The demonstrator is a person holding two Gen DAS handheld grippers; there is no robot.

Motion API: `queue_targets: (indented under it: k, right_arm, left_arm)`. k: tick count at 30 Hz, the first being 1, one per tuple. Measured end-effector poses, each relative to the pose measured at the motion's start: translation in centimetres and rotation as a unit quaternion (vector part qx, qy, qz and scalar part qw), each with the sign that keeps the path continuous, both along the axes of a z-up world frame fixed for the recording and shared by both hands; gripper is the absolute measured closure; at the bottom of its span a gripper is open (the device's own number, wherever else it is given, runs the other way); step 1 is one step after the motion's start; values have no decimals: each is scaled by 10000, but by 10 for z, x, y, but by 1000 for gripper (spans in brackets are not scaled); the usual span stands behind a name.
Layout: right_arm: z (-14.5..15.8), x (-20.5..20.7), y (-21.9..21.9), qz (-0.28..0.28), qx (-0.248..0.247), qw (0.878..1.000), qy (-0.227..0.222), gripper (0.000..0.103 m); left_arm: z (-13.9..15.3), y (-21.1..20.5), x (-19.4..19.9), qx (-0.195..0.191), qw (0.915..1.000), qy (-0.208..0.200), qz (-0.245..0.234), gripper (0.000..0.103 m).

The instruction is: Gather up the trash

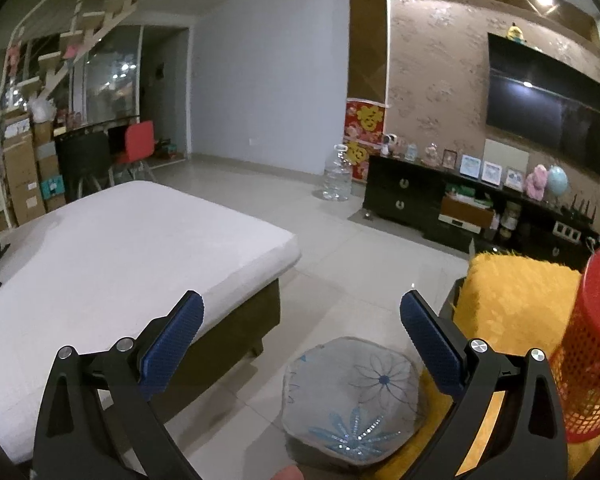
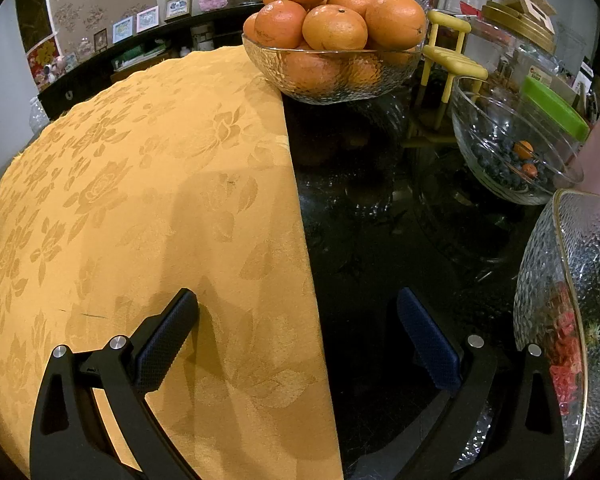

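My left tool (image 1: pixel 302 312) stands with its blue pads wide apart and holds nothing. It hangs above the tiled floor (image 1: pixel 340 248), between the white mattress (image 1: pixel 120 248) at the left of the frame and a yellow fluffy cushion (image 1: pixel 516 300) at the right. A round floral cushion (image 1: pixel 352 396) lies on the floor at lower centre. A red mesh bin (image 1: pixel 592 360) sits at the right edge, touching the yellow cushion.

My right tool (image 2: pixel 298 316) is likewise spread apart and empty. It hovers over the table (image 2: pixel 400 240), whose left part carries a yellow floral cloth (image 2: pixel 140 200). A glass bowl of oranges (image 2: pixel 332 40) stands at upper centre. A clear bowl (image 2: pixel 512 148) with dark berries sits at the right, and a textured glass dish (image 2: pixel 560 320) occupies the lower right edge.

I cannot identify any loose trash in either view.
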State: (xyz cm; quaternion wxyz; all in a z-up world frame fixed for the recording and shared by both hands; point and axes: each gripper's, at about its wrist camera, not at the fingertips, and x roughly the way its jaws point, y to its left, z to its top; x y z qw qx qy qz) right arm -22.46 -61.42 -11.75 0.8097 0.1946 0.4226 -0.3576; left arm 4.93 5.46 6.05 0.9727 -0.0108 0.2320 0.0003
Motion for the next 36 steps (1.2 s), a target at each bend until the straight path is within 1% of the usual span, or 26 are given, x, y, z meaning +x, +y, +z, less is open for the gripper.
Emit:
queue_targets:
  k: [1, 3, 4, 5, 9, 13, 14, 15, 16, 18, 21, 23, 24, 25, 26, 28, 30, 31, 33, 34, 36]
  right_arm:
    - [0, 5, -2, -1, 1, 10000, 1, 7]
    - [0, 4, -1, -3, 2, 10000, 3, 7]
    - [0, -4, 1, -4, 2, 10000, 3, 7]
    - [0, 1, -1, -12, 1, 10000, 4, 7]
    - [0, -5, 1, -16, 1, 10000, 6, 7]
    - [0, 1, -1, -21, 2, 10000, 9, 7]
    - [0, -6, 1, -21, 2, 10000, 9, 7]
    - [0, 2, -1, -22, 2, 10000, 10, 7]
    - [0, -5, 1, -23, 2, 10000, 10, 7]
    - [0, 3, -1, -25, 2, 10000, 11, 7]
    - [0, 3, -1, -28, 2, 10000, 12, 7]
    - [-1, -4, 3, -29, 2, 10000, 13, 7]
    - [-2, 2, 2, -30, 2, 10000, 14, 7]
    - [-2, -5, 5, -31, 2, 10000, 14, 7]
    - [2, 2, -3, -32, 6, 10000, 15, 7]
    - [1, -4, -1, -33, 6, 10000, 16, 7]
    - [1, 2, -1, -35, 6, 10000, 17, 7]
    - [1, -5, 1, -35, 6, 10000, 17, 7]
    - [1, 0, -1, -37, 5, 10000, 17, 7]
    - [1, -5, 1, -38, 5, 10000, 18, 7]
    - [0, 1, -1, -39, 5, 10000, 18, 7]
  left_arm:
    - [0, -5, 0, 47, 10000, 14, -21, 8]
    - [-2, -13, 1, 124, 9999, 40, -59, 8]
    - [-3, -18, 1, 166, 9998, 48, -83, 8]
    - [-4, -22, 1, 207, 9997, 52, -104, 8]
    - [-7, -36, 1, 352, 9992, 87, -180, 8]
    - [-12, -41, 1, 442, 9987, 120, -203, 8]
    - [-12, -40, 1, 438, 9988, 127, -194, 8]
    - [-13, -38, 1, 417, 9989, 130, -182, 8]
    - [-12, -37, 1, 384, 9990, 131, -167, 8]
    - [-12, -33, 0, 291, 9994, 132, -111, 8]
    - [-10, -25, -1, 167, 9998, 126, -43, 8]
    - [-9, -18, -3, 91, 9999, 90, 6, 8]
    - [-8, -14, -4, 43, 10000, 64, 47, 8]
    - [-6, -9, -4, -6, 9999, 43, 91, 8]
    - [-5, -3, -5, -63, 9998, 6, 181, 8]
    - [-3, 6, -6, -122, 9994, -63, 333, 8]
    - [0, 16, -6, -237, 9985, -113, 473, 8]
    - [0, 20, -6, -303, 9981, -124, 517, 8]
    - [0, 28, -5, -413, 9971, -123, 625, 8]
    - [1, 31, -4, -431, 9969, -116, 655, 8]
    - [0, 35, -2, -475, 9962, -104, 720, 8]
